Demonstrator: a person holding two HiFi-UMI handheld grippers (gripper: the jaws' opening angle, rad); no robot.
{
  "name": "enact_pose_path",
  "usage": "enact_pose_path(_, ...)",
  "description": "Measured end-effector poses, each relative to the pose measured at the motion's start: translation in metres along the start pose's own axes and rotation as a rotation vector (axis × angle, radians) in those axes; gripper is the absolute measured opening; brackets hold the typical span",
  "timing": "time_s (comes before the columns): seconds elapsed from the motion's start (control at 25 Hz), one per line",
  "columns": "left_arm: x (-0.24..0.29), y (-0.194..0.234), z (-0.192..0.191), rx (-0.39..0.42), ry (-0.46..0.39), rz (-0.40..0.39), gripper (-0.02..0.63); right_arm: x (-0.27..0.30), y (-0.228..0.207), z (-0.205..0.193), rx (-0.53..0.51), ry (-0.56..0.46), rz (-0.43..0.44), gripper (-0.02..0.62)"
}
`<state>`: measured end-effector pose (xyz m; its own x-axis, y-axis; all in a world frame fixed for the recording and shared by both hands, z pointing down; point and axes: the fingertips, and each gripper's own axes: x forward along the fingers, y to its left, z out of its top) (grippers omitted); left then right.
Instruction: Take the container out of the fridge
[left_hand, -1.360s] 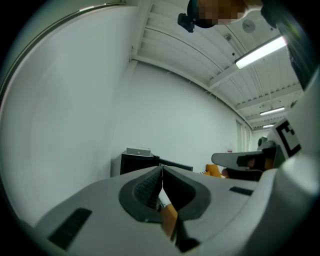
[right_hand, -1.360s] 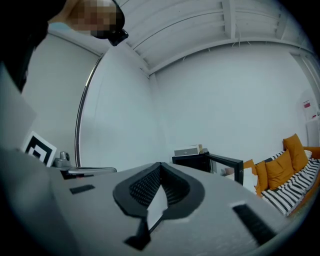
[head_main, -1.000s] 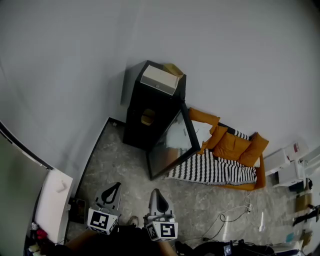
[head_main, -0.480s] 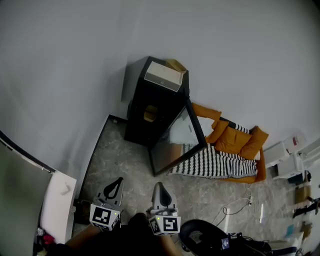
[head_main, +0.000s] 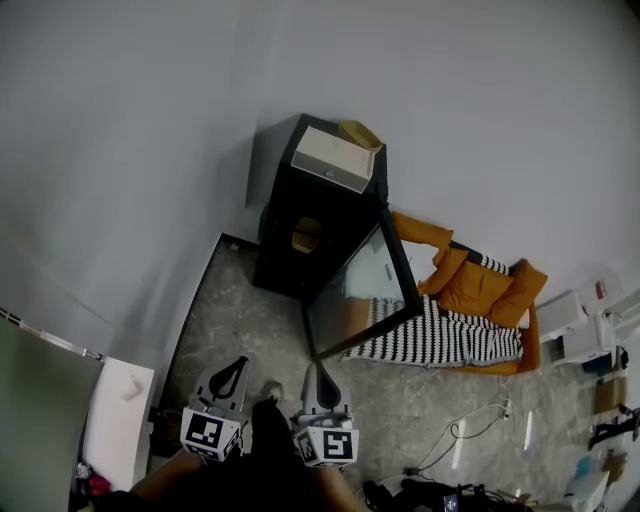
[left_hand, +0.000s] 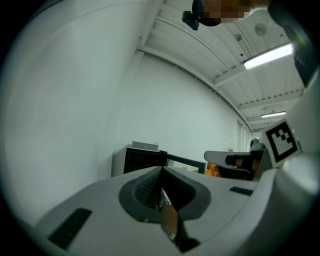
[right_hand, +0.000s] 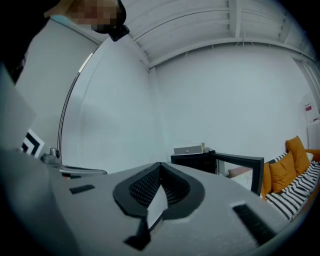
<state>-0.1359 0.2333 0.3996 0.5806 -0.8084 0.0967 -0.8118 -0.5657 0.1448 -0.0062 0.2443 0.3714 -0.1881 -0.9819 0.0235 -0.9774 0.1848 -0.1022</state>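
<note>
At the bottom of the head view, the left tool (head_main: 236, 364) and the right tool (head_main: 314, 370) sit side by side, a little apart, both pointing up the frame toward a black fridge (head_main: 285, 250) at the centre. The left gripper view shows the left tool's (left_hand: 161, 170) jaws pressed together at the tips with nothing between them. The right gripper view shows the right tool (right_hand: 159, 165) the same way: jaws closed, nothing gripped.

The fridge stands against the pale wall with its glass door (head_main: 365, 290) swung open toward the lower right. Inside, on a shelf in the upper part of the dark cabinet, sits the container (head_main: 305, 237), a small tan shape. It lies well apart from both tools, above them in the frame, with a stretch of mottled grey floor (head_main: 250, 325) between. Neither tool touches the fridge or the container.

A white box (head_main: 336, 158) rests on top of the fridge, with a yellowish thing (head_main: 362, 134) just behind it. To the right of the open door is an orange sofa (head_main: 475, 290) with a black-and-white striped blanket (head_main: 440, 342) spread over it.

In the right gripper view the fridge (right_hand: 195, 156) appears right of centre, door (right_hand: 242, 167) open to the right; the container cannot be made out there.
</note>
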Motion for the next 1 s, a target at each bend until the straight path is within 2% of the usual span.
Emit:
enact_pose_path(0.44, 0.14, -0.001, 0.004, -0.063, 0.032, 0.01, 0.005, 0.11, -0.089, 0.008, -0.03, 0.013, 0.063, 0.0)
enact_pose_path(0.6, 0.181, -0.003, -0.005, -0.112, 0.054, 0.018, 0.003, 0.139, -0.118, 0.003, -0.024, 0.02, 0.085, 0.0)
enact_pose_path(0.84, 0.228, 0.005, -0.024, -0.202, 0.085, 0.007, 0.005, 0.175, -0.139, -0.006, -0.008, 0.04, 0.096, 0.0)
enact_pose_path(1.0, 0.259, 0.019, -0.045, -0.237, 0.143, 0.005, 0.003, 0.198, -0.146, -0.017, 0.0, 0.054, 0.097, 0.0)
